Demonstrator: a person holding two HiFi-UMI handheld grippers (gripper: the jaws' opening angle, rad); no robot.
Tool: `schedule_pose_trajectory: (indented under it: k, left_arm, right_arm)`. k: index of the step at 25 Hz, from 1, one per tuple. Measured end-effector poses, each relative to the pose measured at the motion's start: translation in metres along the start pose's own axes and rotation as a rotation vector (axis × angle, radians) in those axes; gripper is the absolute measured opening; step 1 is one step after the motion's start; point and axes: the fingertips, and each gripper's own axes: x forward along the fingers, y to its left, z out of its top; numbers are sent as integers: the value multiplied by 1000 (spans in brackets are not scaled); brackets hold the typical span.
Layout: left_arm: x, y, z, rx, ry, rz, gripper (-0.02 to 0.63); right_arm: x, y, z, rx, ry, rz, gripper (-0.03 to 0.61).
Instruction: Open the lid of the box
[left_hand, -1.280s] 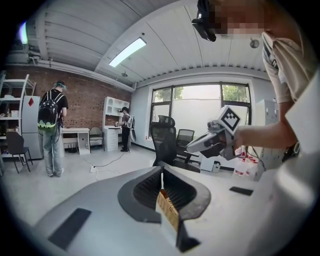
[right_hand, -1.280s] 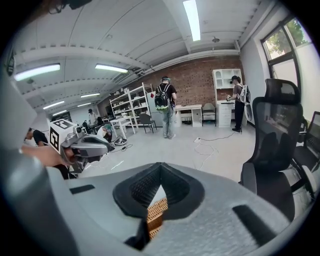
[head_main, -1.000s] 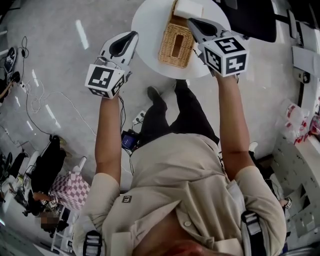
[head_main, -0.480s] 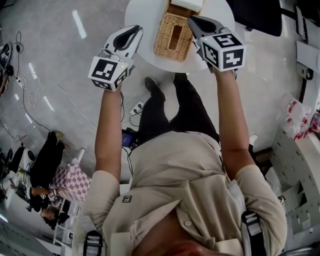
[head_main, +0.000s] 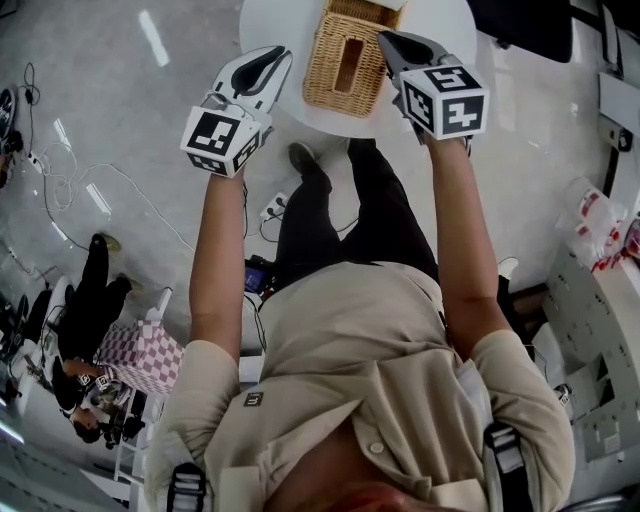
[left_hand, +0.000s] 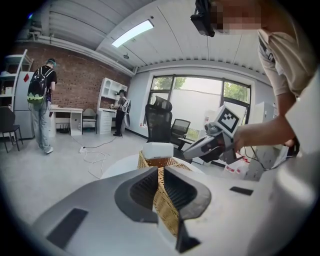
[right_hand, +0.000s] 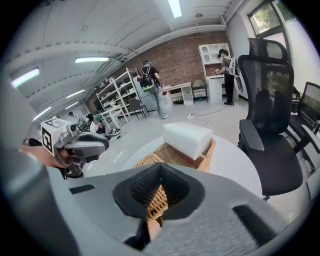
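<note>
- The round white surface (head_main: 445, 25) carries the whole job. It lies ahead of us, just past both arms.
- The wicker box (head_main: 325, 75) stands near the middle of it, lid on, with an oblong slot in the top. We judge that the lid is not yet lifted.
- A white block (right_hand: 187, 139) lies across the box's far end. It may weigh on the lid, so we should lift from the near edge and expect the block to slide.
- The right hand-held gripper (head_main: 388, 42) has its jaws pressed together on nothing, with its tips just beside the box's right rim. We need to part them before reaching for the lid's edge.
- The left hand-held gripper (head_main: 272, 62) is likewise closed and empty. It is over the surface's left edge, apart from the box. We would use it to steady the box's side while the right one raises the lid.
</note>
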Motion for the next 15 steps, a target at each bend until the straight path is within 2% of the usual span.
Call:
schedule_pose_trajectory:
  k: [3,15]
  left_arm:
    - [3,3,-9,-3,8,-10,14]
    - [17,4,-30,-15,37,-40,14]
  right_arm:
    - [7,-2,-9,17,9,-16,-5]
    - [17,-16,-38,71,27,-77,66]
